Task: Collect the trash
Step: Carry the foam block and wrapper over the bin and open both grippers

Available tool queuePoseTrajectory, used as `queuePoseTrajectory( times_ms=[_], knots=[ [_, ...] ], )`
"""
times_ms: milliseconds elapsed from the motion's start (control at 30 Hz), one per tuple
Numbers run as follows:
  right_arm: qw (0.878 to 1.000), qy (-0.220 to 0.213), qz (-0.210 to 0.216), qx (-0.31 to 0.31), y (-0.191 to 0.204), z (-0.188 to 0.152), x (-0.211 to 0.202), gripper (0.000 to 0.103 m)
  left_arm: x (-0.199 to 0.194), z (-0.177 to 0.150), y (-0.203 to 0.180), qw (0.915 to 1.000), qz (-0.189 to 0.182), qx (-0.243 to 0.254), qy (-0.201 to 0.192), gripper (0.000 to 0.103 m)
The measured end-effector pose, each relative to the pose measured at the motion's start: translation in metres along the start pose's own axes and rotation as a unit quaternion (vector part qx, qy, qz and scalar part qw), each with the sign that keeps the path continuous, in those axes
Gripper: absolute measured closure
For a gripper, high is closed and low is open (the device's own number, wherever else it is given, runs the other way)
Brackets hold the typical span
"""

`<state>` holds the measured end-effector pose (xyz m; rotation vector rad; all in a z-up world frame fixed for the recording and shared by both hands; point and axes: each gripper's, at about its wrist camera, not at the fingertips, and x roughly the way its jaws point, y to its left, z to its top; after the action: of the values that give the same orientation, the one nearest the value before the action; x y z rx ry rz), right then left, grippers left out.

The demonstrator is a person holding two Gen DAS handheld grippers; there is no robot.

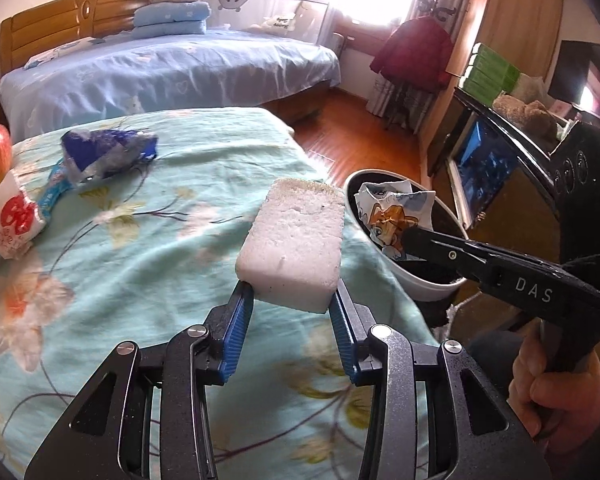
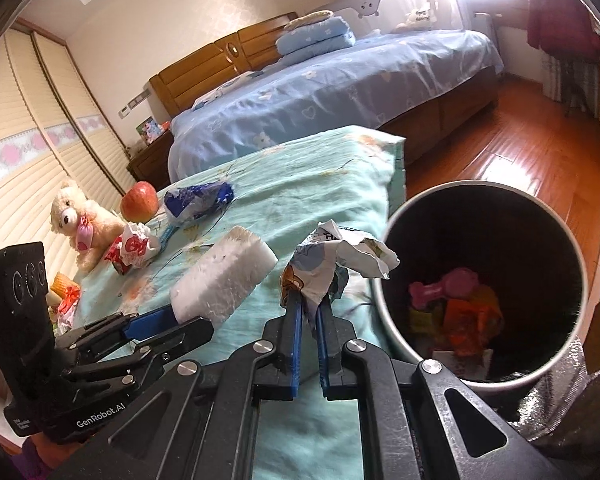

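Observation:
My left gripper (image 1: 292, 300) is shut on a white foam block (image 1: 296, 240), held over the green floral cloth (image 1: 140, 260); that block (image 2: 224, 280) and the left gripper (image 2: 168, 320) also show in the right wrist view. My right gripper (image 2: 309, 304) is shut on a crumpled cartoon-print wrapper (image 2: 336, 264), close to the rim of the round bin (image 2: 580, 280). In the left wrist view the wrapper (image 1: 396, 216) hangs over the bin (image 1: 380, 256), pinched by the right gripper (image 1: 408, 240). Colourful trash lies in the bin's bottom.
On the cloth lie a blue-silver crumpled bag (image 1: 108, 152), a red-white wrapper (image 1: 12, 220), an apple (image 2: 139, 201) and a teddy bear (image 2: 78, 224). A blue bed (image 1: 172, 68) stands behind. Wooden floor (image 2: 520, 148) surrounds the bin; a dark cabinet (image 1: 500, 168) stands at right.

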<state>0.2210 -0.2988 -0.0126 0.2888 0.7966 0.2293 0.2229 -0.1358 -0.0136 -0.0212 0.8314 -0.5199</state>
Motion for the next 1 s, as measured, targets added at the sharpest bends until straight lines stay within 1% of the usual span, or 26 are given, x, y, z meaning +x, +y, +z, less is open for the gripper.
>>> queuePoseTrajectory(
  times_ms=[300,1000],
  knots=[
    [1.0,-0.009,-0.015,0.015,-0.021,-0.006,-0.017,0.096,0.008,0.004,-0.027,0.9998,-0.011,0.018,0.004,0.065],
    [0.997,-0.024,-0.043,0.053,-0.065,-0.009,-0.035,0.096,0.023,0.017,-0.068,0.9983,-0.021,0.053,0.012,0.065]
  ],
)
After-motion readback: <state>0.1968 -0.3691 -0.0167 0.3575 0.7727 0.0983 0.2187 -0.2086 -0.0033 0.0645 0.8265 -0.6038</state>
